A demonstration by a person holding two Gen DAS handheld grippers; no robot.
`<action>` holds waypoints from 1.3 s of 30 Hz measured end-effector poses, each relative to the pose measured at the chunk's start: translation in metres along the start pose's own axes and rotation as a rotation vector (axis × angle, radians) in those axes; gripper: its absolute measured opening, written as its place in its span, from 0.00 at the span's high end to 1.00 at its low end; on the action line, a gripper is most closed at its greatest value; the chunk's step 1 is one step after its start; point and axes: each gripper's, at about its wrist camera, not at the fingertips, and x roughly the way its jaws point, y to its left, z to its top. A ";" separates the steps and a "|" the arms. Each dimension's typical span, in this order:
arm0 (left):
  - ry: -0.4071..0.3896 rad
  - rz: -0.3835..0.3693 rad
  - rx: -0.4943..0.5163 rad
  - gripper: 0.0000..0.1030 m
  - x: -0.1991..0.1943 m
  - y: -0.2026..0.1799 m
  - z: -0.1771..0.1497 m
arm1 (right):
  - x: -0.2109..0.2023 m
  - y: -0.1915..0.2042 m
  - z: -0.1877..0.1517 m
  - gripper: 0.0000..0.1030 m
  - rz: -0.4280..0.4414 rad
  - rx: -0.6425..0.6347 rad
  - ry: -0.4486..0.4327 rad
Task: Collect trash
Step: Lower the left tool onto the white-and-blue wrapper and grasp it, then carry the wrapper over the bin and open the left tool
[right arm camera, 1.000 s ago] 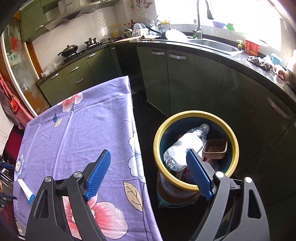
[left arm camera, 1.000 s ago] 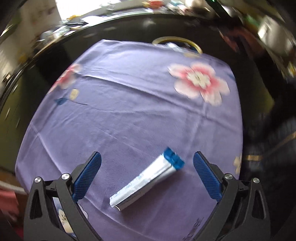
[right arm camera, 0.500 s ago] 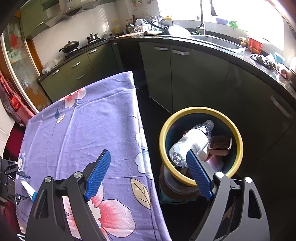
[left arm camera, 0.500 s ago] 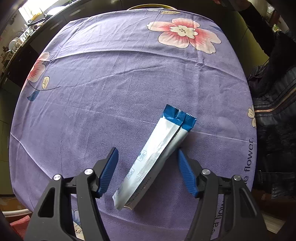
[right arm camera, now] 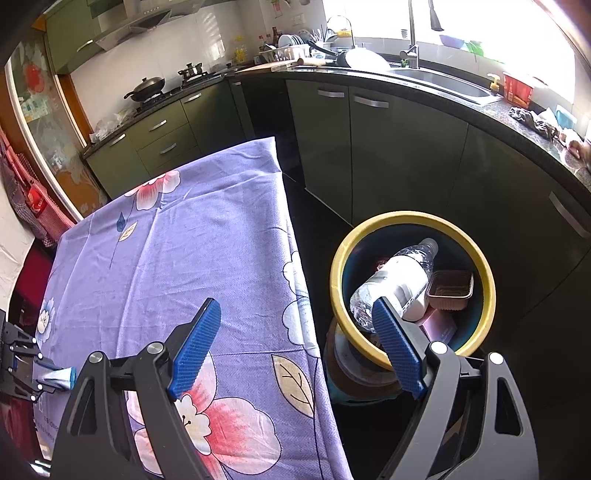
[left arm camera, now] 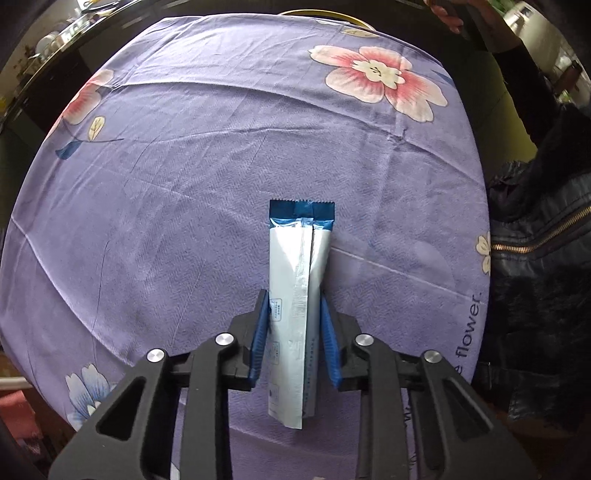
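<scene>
A long silver wrapper [left arm camera: 295, 280] with a blue end lies on the purple flowered tablecloth [left arm camera: 184, 184]. My left gripper [left arm camera: 294, 295] is shut on the wrapper's near half, a blue pad on each side. The wrapper's blue end also shows in the right wrist view [right arm camera: 61, 376], held at the far left. My right gripper [right arm camera: 295, 314] is open and empty, above the table's edge. The yellow-rimmed bin [right arm camera: 484, 280] stands on the floor beside the table, holding a plastic bottle [right arm camera: 395, 280] and a brown tray [right arm camera: 448, 290].
Dark green kitchen cabinets [right arm camera: 388, 147] and a counter with a sink [right arm camera: 443, 83] run behind the bin. A person in a dark jacket [left arm camera: 535, 277] stands at the table's right side. The bin's rim [left arm camera: 325, 14] shows past the table's far edge.
My left gripper has closed from wide open onto the wrapper, which has turned to point straight ahead between the pads. My right gripper has stayed open near the bin.
</scene>
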 end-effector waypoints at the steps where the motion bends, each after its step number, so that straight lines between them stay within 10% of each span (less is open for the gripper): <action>1: -0.003 -0.005 -0.022 0.76 0.000 0.000 0.002 | 0.000 0.000 0.000 0.19 0.002 0.002 -0.001; 16: -0.141 0.070 -0.145 0.80 -0.036 -0.017 0.076 | -0.025 -0.035 -0.006 0.19 -0.038 0.052 -0.049; 26: -0.276 -0.033 0.036 0.80 -0.047 -0.055 0.252 | -0.063 -0.125 -0.022 0.19 -0.132 0.189 -0.117; 39: -0.229 -0.182 0.014 0.80 0.074 -0.083 0.474 | -0.094 -0.206 -0.044 0.19 -0.201 0.288 -0.138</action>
